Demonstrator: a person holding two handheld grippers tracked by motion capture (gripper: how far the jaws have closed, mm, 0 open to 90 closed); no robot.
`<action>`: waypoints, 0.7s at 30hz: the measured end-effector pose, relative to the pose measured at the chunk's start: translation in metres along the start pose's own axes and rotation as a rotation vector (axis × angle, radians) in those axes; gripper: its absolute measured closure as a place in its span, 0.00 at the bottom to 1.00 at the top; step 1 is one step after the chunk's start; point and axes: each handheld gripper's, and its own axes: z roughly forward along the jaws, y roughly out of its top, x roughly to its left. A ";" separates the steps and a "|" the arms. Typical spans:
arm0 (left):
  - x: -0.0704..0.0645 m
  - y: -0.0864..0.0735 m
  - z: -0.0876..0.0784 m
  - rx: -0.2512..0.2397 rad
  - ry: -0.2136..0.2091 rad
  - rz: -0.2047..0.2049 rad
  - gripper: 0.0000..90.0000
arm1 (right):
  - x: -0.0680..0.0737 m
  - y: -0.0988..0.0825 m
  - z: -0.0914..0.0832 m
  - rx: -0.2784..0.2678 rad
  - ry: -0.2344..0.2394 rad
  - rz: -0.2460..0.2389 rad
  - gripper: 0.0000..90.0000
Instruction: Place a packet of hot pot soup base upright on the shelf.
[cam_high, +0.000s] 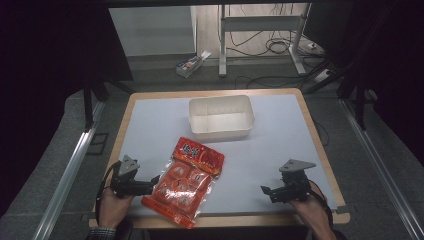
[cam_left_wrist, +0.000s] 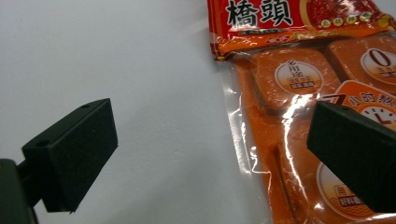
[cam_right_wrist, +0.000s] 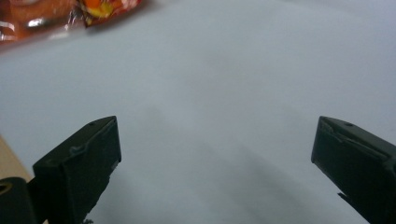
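left gripper: jaws wide, gripping nothing, one over the near-left edge of the snack packet | right gripper: released, near right, well apart | advice: probably straddle the packet's sealed edge, pinch flat | surface: white table, tub far centre, cables on floor beyond

A white tub sits on the tabletop, near the far edge and about the middle. It is open on top. Behind the table, a small box lies on the floor. Beside it stand metal legs, with black cables near them.
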 end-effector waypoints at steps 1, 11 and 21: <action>0.001 0.000 0.000 0.000 -0.004 -0.003 0.02 | -0.003 0.000 0.000 -0.013 0.010 0.005 0.02; -0.001 0.003 0.004 -0.002 -0.028 0.013 0.05 | -0.006 -0.001 0.001 -0.020 0.003 -0.062 0.01; -0.001 0.003 0.010 0.023 -0.034 0.031 0.09 | -0.003 0.000 0.002 -0.021 0.007 -0.071 0.01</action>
